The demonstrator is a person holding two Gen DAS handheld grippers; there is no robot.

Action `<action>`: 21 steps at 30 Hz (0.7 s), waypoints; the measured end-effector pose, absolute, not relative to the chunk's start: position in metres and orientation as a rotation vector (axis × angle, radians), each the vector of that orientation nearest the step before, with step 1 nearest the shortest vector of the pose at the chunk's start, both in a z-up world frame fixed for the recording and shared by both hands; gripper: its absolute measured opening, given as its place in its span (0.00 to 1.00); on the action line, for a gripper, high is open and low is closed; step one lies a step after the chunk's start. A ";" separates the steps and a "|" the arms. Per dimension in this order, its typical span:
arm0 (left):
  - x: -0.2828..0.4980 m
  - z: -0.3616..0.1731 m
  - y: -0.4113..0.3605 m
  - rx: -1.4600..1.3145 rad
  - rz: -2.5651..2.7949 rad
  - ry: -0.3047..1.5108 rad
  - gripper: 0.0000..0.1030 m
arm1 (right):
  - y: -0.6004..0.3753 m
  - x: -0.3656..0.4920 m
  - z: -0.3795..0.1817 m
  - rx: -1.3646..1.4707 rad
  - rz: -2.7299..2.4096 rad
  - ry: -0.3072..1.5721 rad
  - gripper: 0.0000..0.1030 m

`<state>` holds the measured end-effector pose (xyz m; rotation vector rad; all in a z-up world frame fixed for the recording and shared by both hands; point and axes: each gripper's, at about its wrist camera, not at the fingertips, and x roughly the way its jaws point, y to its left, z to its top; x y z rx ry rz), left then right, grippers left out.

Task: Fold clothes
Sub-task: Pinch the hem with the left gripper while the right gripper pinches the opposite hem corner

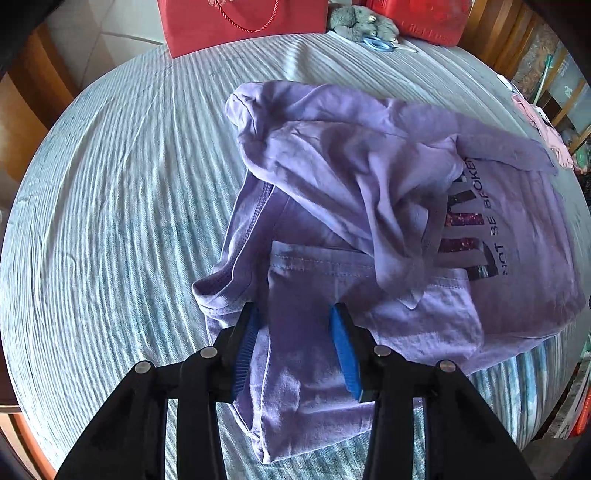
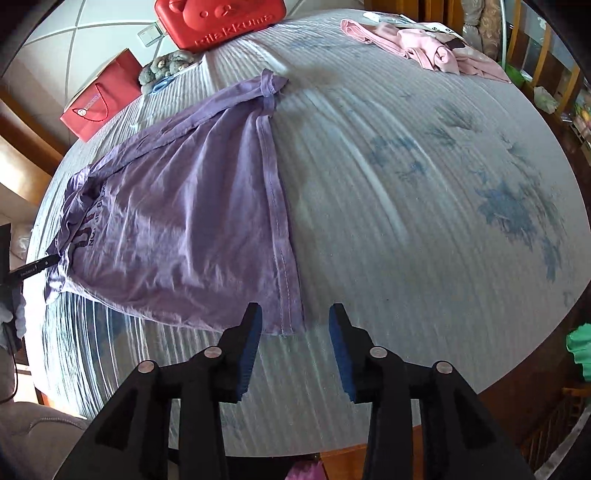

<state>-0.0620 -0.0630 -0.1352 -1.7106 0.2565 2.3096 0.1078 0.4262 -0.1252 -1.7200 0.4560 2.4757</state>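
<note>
A purple T-shirt point(image 1: 369, 192) with dark lettering lies crumpled on the striped cloth of a round table point(image 1: 110, 221). One part is thrown over its middle. My left gripper point(image 1: 295, 314) is open, its blue pads either side of a sleeve part of the shirt, just above it. In the right wrist view the shirt point(image 2: 177, 229) lies flatter, hem toward me. My right gripper point(image 2: 295, 314) is open over the shirt's near hem corner, holding nothing. The left gripper's tip point(image 2: 37, 266) shows at the shirt's far left edge.
A red paper bag point(image 1: 240, 22), a grey plush toy point(image 1: 358, 22), blue scissors point(image 1: 376, 44) and a red Rilakkuma case point(image 2: 221, 22) sit at the table's far side. Pink clothes point(image 2: 424, 48) lie at the far right. Wooden chairs ring the table.
</note>
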 end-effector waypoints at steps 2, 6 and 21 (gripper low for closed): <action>-0.061 -0.134 -0.061 -1.710 2.297 0.246 0.40 | 0.420 0.107 -0.128 -1.736 2.489 0.411 0.42; -0.059 -0.134 -0.057 -1.702 2.291 0.250 0.40 | 0.407 0.106 -0.134 -1.782 2.505 0.263 0.43; -0.026 -0.065 -0.089 -1.557 2.464 0.118 0.03 | 0.380 0.107 -0.106 -1.747 2.584 0.000 0.07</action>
